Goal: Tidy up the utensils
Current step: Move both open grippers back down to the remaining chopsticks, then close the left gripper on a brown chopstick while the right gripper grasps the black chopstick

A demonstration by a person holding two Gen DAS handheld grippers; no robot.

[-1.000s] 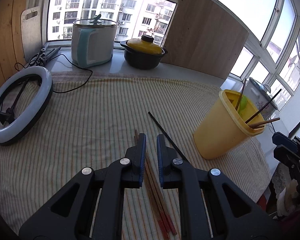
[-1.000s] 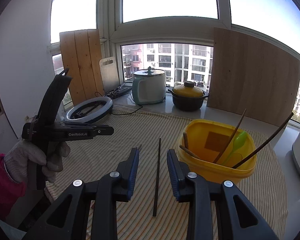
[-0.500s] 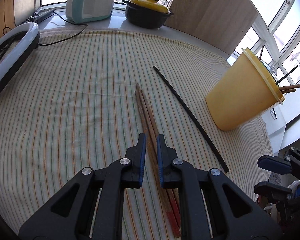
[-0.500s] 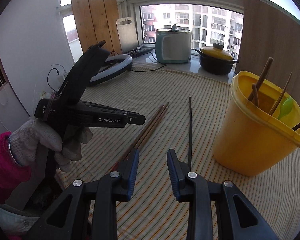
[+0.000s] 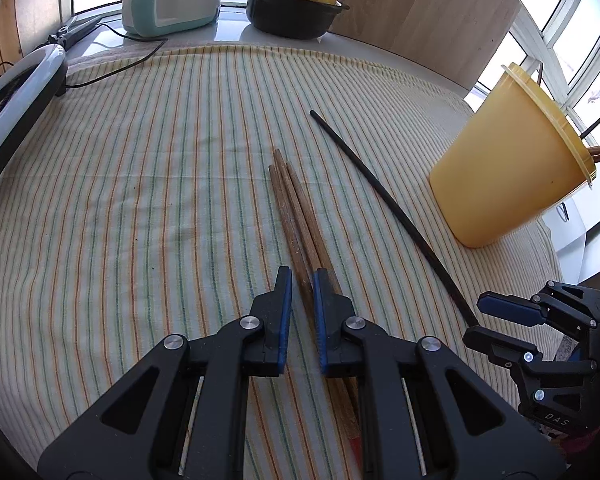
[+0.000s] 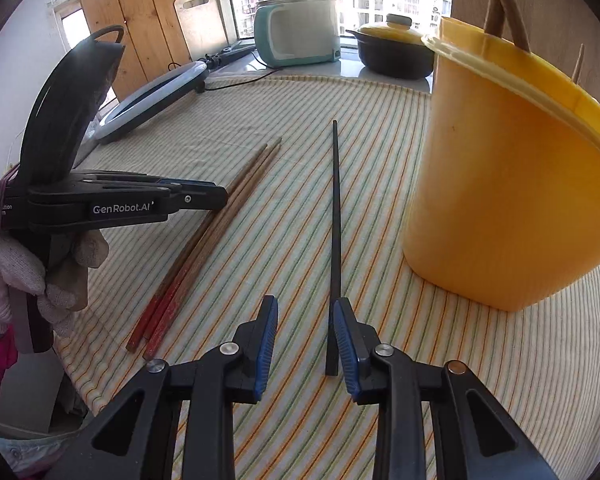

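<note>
Both our grippers have dropped toward the striped cloth (image 5: pixel 140 200). From the left wrist, our left gripper (image 5: pixel 299 286) hangs nearly closed and empty over the wooden chopsticks (image 5: pixel 296 208), left of the yellow bin (image 5: pixel 508 176). From the right wrist, our right gripper (image 6: pixel 306 322) stands partly open, holding nothing, the black chopstick (image 6: pixel 335 216) just inside its right pad, left of the bin (image 6: pixel 508 184).

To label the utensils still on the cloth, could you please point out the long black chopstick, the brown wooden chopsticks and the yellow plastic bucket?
long black chopstick (image 6: pixel 335 216): right wrist view, mid-shaft.
brown wooden chopsticks (image 5: pixel 296 216): left wrist view, mid-length.
yellow plastic bucket (image 6: pixel 496 184): right wrist view, side wall.
</note>
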